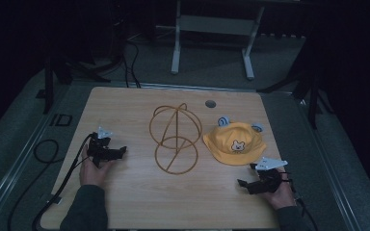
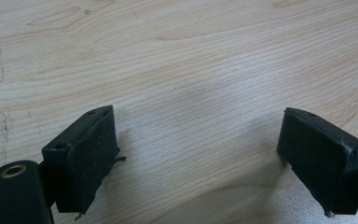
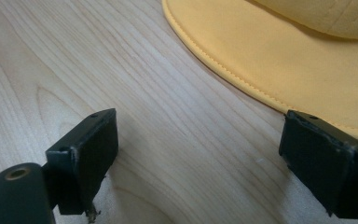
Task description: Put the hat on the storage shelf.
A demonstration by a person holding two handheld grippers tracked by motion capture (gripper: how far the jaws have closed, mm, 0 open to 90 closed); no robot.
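Note:
A yellow child's hat (image 1: pixel 235 143) with a bear face and small blue ears lies right of centre on the wooden table (image 1: pixel 125 192). Beside it to the left stands a golden wire hat stand (image 1: pixel 175 137) made of crossed rings. My left gripper (image 1: pixel 118 153) rests at the table's left side, a hand behind it; in the left gripper view the left gripper (image 2: pixel 198 163) stands open over bare wood. My right gripper (image 1: pixel 244 184) sits near the front right, just below the hat. In the right gripper view the right gripper (image 3: pixel 198 163) is open, and the hat's brim (image 3: pixel 279 60) lies just beyond it.
A round grommet hole (image 1: pixel 210 103) sits near the table's far edge. Cables (image 1: pixel 46 151) trail off the left side onto the dark floor. A white table frame (image 1: pixel 212 38) stands behind the table.

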